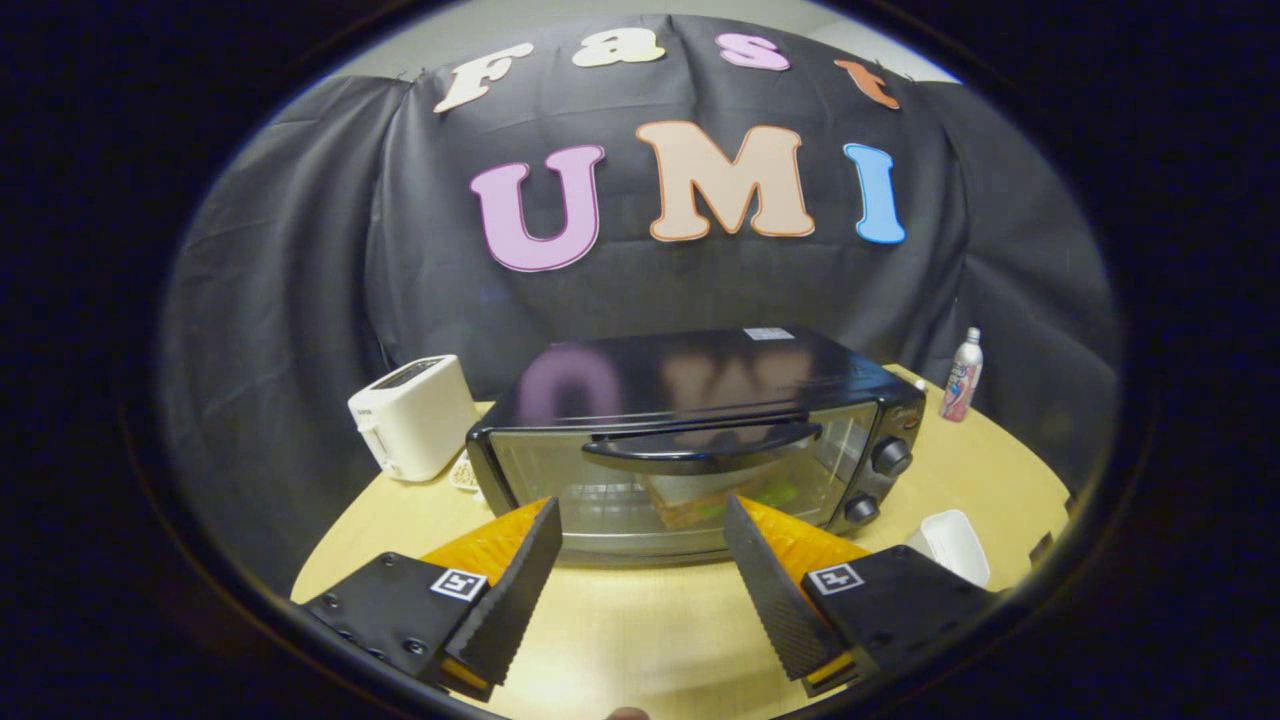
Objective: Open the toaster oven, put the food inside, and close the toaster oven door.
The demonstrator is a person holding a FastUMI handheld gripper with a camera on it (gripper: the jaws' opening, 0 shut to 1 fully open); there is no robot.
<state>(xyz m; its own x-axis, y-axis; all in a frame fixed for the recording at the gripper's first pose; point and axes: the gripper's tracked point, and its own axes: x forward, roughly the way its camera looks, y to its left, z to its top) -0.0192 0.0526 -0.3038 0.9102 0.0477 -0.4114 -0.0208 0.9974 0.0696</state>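
A black toaster oven (700,400) stands on the wooden table (640,620), just ahead of my fingers. Its glass door is shut, with the dark curved handle (700,447) across the top of the glass. Through the glass I see the food (715,495), a sandwich-like piece with green in it, lying on the rack inside. My gripper (640,520) is open and holds nothing; its two fingers are spread wide and point at the lower part of the door. Two round knobs (890,456) sit on the oven's right panel.
A white pop-up toaster (412,415) stands left of the oven. A small white dish (950,545) lies at the right, beside my right finger. A spray bottle (962,376) stands at the back right. The table edge curves round close behind the oven.
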